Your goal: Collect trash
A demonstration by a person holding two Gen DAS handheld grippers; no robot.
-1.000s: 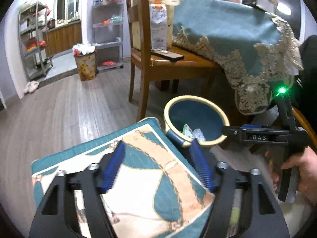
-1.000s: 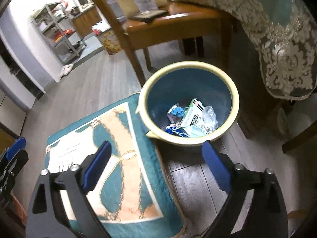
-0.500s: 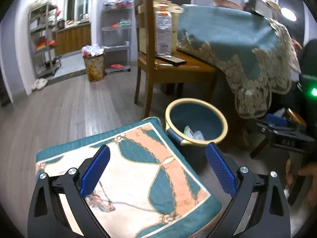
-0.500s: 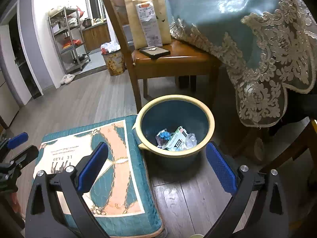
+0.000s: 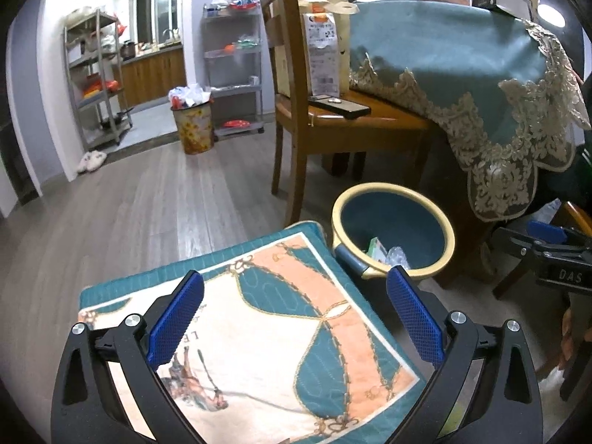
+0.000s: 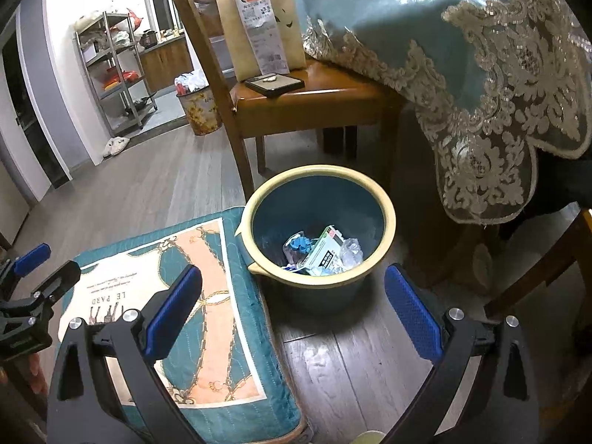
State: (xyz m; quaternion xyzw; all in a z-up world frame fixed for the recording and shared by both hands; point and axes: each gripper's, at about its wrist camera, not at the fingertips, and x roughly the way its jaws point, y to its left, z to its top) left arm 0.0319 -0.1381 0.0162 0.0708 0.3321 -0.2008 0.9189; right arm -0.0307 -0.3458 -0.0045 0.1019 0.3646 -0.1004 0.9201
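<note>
The left gripper (image 5: 296, 314) has just been opening, and its jaws now stand wide apart with nothing between them; only the patterned cushion (image 5: 259, 333) lies below. The right gripper (image 6: 292, 310) is likewise spread wide and empty, hanging over the near edge of the bin (image 6: 384, 207) and the wooden floor (image 6: 333, 362).

The bin, blue with a cream rim, stands on the floor just beside the right edge of the cushion, in front of the wooden chair (image 6: 307, 100) and below the hanging lace edge of the tablecloth (image 6: 481, 74). At its bottom lies the collected trash (image 6: 322, 251): a crumpled blue scrap on the left, a green-and-white carton in the middle with its long axis running from near left to far right, and clear crinkled wrap on the right.

The bin lies straight ahead of the right gripper and a little below it. From the left gripper it sits ahead and off to the right, with the cushion in between, so the right hand is judged the nearer one for anything to do with the bin. No loose trash is visible on the cushion or on the floor close by, so where the next piece lies cannot be told.
</note>
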